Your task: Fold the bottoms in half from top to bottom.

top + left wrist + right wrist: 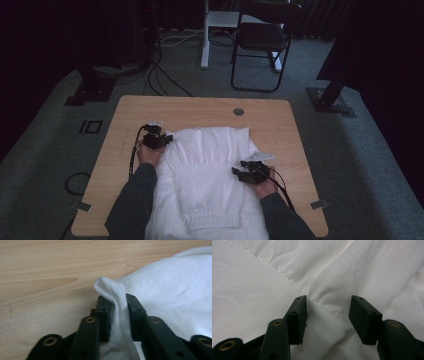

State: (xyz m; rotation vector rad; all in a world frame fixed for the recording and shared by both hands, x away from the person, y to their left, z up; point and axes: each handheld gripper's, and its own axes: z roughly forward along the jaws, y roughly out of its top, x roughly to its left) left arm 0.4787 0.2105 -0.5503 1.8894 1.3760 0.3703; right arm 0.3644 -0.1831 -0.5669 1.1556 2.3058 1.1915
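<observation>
A white garment (210, 165) with a ribbed hem lies spread on the wooden table (200, 107), hem toward the near edge. At the cloth's far left corner my left gripper (159, 141) is shut on it. In the left gripper view a pinched fold (110, 287) of the garment (175, 290) rises between the pads of the left gripper (116, 307). My right gripper (239, 172) rests on the garment's right side. Seen along the right gripper (328, 312), the jaws stand apart over the white cloth (249, 290), and a crease runs between them untouched by the pads.
A round cable hole (238, 111) sits near the table's far edge. Beyond the table stand a black folding chair (262, 40) and a white desk leg (205, 35). Cables (75, 182) lie on the carpet at the left. Bare wood shows left and right of the garment.
</observation>
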